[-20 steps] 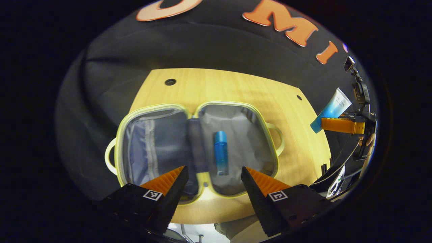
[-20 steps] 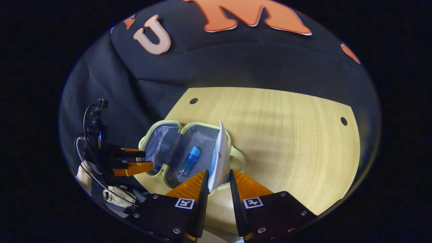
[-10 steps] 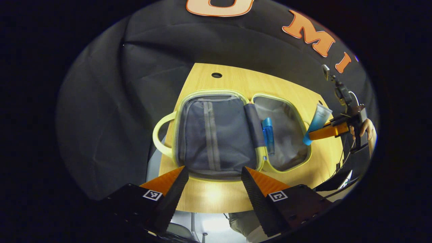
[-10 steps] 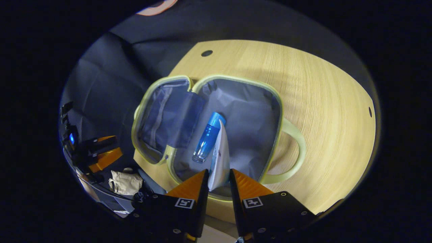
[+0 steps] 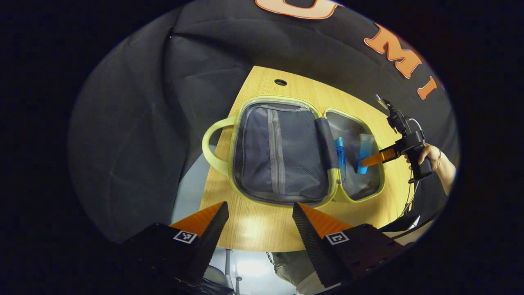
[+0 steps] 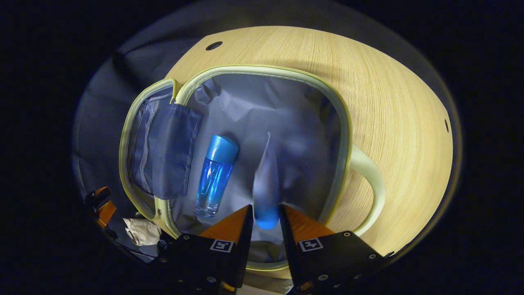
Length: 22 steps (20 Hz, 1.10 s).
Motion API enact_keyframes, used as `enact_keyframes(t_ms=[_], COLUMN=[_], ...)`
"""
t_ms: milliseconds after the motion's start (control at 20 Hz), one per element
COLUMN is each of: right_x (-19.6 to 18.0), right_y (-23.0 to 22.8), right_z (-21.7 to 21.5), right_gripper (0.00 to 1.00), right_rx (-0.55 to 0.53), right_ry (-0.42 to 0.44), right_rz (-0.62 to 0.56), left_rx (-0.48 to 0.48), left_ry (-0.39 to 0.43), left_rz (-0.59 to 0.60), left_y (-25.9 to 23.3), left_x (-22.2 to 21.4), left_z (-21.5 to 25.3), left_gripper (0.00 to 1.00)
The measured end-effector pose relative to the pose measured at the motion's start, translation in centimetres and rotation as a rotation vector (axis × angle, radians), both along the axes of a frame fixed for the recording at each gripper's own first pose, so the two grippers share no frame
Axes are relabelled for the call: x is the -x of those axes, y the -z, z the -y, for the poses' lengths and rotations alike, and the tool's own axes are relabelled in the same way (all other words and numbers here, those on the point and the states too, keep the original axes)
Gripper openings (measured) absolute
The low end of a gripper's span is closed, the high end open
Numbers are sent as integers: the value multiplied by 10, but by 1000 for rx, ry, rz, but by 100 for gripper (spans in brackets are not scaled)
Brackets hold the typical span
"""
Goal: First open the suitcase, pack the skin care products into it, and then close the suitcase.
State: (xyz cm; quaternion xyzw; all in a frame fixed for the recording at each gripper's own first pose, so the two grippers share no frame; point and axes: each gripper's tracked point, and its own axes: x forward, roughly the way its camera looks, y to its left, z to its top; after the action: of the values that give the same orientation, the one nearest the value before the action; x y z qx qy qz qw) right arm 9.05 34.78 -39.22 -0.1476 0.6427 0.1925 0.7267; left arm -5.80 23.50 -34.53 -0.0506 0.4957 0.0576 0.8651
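Suitcase [image 5: 282, 151] lies fully open, both halves flat on the wooden tabletop [image 5: 254, 229], near its left edge; one pale handle [image 5: 213, 143] sticks out past that edge. Left half in the left gripper view shows a zipped mesh pocket; the other half has plain grey lining [image 6: 286, 106].

Blue bottle [image 6: 215, 176] lies on its side in the lined half, close to the hinge, cap pointing toward the tabletop's far edge. In the left gripper view it shows as a thin blue shape [image 5: 340, 157] just right of the hinge.

Right gripper [image 6: 265, 217] has its fingers pressed in on the capped end of a tube [image 6: 266, 184], blue at the cap and pale along the body, blurred. Tube is down inside the lined half, beside the bottle and apart from it; cannot tell if it touches the lining. Left gripper view shows that gripper [image 5: 370, 160] from farther off, reaching in over the suitcase's right rim with the tube [image 5: 364, 151], a hand [image 5: 428, 155] on its grip.

Left gripper [image 5: 260, 223] is spread wide, holds nothing, hangs above the tabletop's near edge, short of the suitcase.
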Motion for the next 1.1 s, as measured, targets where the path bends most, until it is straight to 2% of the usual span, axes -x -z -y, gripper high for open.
enact_keyframes(t_ms=[200,450,650,700,800,1000,1100], right_x=[-1,-6,-7,-7,-3,3,6], right_y=[-18,-56,-85,-92,-108,-121,-127], right_z=[-11,-24,-27,-29,-29,-14,-5], right_gripper=[94,96,96,96,96,96,96], right_rx=[-52,-167,-228,-247,-283,-276,-271], right_ry=[-13,-20,-15,-12,0,21,42], right_rz=[56,165,259,275,292,316,331], left_rx=[9,9,-3,10,56,135,216], left_ry=[-4,-10,-25,-43,-81,-150,-169], left_rz=[3,70,149,167,213,277,293], left_y=[4,-3,-20,-21,-23,-12,4], left_x=[-9,-38,-69,-77,-94,-119,-128], left_z=[-4,-19,-49,-57,-76,-116,-124], left_gripper=[98,98,98,100,98,98,98])
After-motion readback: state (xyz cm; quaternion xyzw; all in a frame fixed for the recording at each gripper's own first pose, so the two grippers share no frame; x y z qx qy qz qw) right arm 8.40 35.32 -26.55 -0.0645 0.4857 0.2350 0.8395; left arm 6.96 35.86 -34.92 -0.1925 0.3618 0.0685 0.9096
